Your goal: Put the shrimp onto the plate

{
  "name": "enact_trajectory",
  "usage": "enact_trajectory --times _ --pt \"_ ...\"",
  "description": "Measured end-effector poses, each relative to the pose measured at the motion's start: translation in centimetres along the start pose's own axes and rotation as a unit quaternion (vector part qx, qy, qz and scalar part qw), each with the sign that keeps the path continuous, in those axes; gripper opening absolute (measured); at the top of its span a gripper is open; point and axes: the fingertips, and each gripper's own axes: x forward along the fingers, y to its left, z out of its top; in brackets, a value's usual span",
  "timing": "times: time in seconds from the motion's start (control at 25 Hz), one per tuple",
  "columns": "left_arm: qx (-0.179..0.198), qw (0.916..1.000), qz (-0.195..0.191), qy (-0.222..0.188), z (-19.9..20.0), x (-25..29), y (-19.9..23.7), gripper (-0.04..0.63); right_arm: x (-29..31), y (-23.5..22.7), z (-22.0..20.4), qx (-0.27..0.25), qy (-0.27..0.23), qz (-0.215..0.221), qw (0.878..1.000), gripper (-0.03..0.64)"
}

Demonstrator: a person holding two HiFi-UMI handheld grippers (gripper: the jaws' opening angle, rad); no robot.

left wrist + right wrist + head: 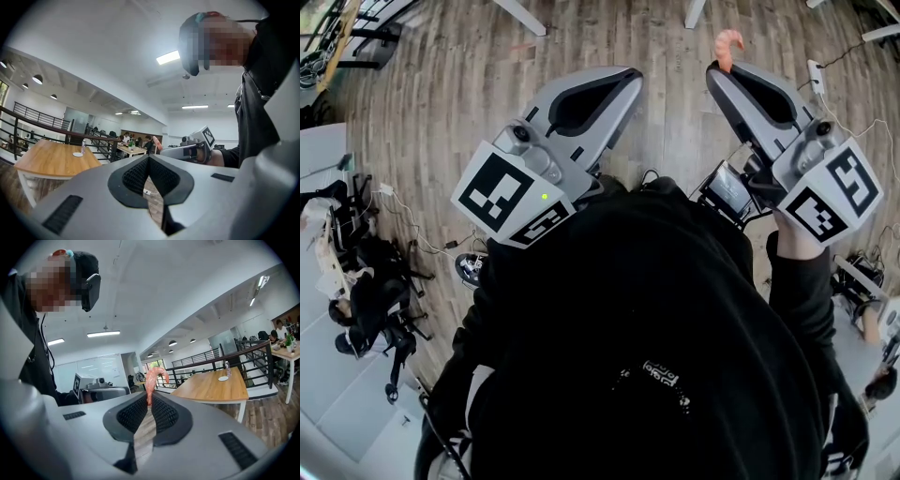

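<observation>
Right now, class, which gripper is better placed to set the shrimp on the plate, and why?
The right. The right gripper is shut on the shrimp. The left gripper has its jaws together with nothing between them. The plate lies on the wooden table beyond.

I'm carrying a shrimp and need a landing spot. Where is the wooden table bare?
The wooden table is bare almost everywhere; only a white plate and a bottle stand together near one edge. The second table, where people sit, is crowded.
</observation>
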Motion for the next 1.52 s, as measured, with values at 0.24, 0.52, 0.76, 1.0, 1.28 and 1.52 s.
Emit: enact_trajectory --times 0.24,0.52,0.76,1.0,1.28,1.52 --pt "-0.004 0.9996 -0.027 0.006 0.1 1.7 -1.4 0.005 -1.6 -1.7 0.1 0.017 -0.003 -0.016 1.000 0.041" --pt "-0.018 0.9996 -0.023 0.002 -0.2 2.2 0.8 0.005 -1.6 -2.4 0.6 0.011 -0.014 -0.041 0.999 0.041" --pt "-0.024 0.9990 -0.036 -0.008 1.2 3.5 2.4 0.005 -1.4 -2.9 2.5 0.019 -0.029 -0.060 0.998 0.041" --pt "-0.058 0.9960 -0.063 -0.024 1.2 6.1 6.0 0.005 0.6 -6.6 3.3 0.028 -0.030 -0.074 0.996 0.041" --pt "-0.065 0.9942 -0.079 -0.033 2.5 6.7 11.5 0.005 5.3 -8.5 5.6 0.022 -0.023 -0.095 0.995 0.041" --pt "-0.038 0.9953 -0.061 -0.065 5.0 5.1 18.0 0.005 11.0 -8.5 7.3 0.010 -0.002 -0.091 0.996 0.041"
